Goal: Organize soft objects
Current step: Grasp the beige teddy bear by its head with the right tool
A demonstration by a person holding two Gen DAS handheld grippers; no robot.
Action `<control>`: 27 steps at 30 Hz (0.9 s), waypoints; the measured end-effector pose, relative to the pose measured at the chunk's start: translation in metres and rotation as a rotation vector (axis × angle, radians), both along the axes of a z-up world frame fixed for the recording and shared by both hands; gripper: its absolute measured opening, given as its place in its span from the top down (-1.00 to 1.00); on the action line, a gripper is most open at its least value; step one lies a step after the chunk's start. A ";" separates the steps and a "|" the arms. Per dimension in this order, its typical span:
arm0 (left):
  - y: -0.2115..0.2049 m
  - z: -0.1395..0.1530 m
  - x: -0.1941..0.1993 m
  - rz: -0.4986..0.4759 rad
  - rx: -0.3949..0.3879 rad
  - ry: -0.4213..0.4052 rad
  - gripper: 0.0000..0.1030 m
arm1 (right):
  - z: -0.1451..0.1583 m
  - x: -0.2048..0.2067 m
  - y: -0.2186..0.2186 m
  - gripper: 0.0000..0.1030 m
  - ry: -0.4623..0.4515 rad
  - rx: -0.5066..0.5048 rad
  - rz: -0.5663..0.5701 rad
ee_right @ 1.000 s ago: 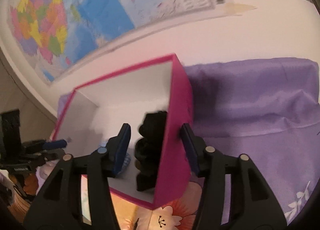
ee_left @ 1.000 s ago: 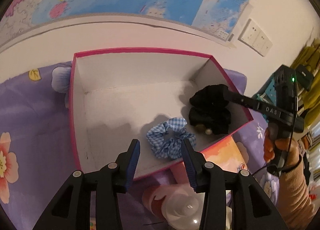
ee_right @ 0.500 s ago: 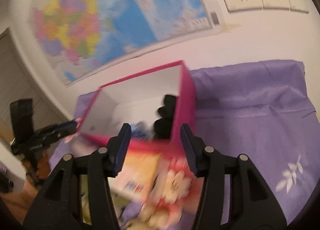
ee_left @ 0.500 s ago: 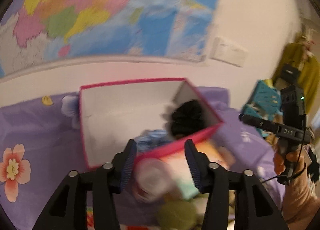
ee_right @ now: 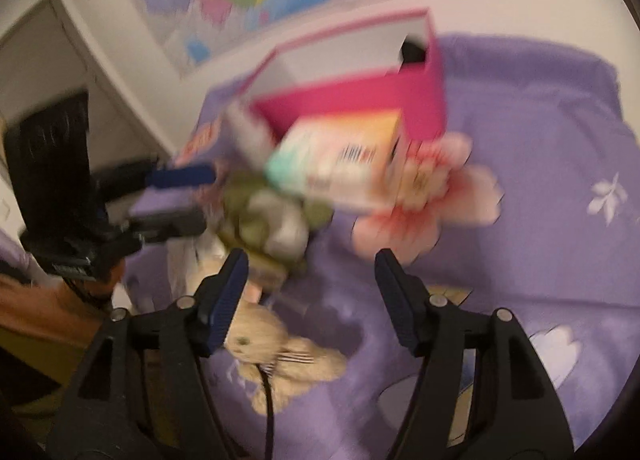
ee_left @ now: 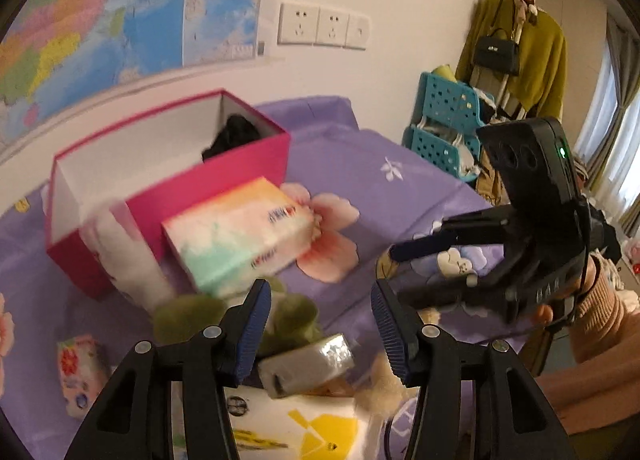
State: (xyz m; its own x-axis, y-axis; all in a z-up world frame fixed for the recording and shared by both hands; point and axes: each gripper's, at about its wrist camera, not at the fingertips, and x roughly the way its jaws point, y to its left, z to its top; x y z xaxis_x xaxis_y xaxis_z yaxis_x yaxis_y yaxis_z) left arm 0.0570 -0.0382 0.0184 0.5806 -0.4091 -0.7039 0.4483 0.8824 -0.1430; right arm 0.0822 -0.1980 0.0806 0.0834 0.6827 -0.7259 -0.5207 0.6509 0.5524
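Pink box (ee_left: 224,176) near wall; purple cloth (ee_left: 400,196) bare rightward.

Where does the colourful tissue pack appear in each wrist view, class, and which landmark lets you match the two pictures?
Left wrist view: the tissue pack lies left of centre, in front of the pink box's near wall.
Right wrist view: the tissue pack sits just above centre, blurred, in front of the same box.
Shared landmark: the pink box, open-topped, with something black in one end.
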 end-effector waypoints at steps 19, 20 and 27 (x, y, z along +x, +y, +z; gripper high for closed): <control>-0.018 -0.049 -0.046 -0.182 -0.004 0.201 0.35 | -0.040 -0.016 -0.024 -0.31 0.183 0.111 -0.067; -0.016 -0.051 -0.044 -0.173 -0.017 0.210 0.40 | -0.040 -0.017 -0.025 -0.31 0.186 0.123 -0.067; 0.001 -0.051 -0.035 -0.118 -0.086 0.225 0.47 | -0.043 -0.032 -0.032 -0.34 0.233 0.185 -0.036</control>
State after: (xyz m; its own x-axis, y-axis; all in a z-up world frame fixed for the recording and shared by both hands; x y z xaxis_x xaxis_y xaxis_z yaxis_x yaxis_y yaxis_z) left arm 0.0217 -0.0375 -0.0322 0.3581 -0.5283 -0.7699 0.4959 0.8062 -0.3226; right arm 0.0505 -0.2301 0.0376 -0.0445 0.8050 -0.5916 -0.3440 0.5436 0.7656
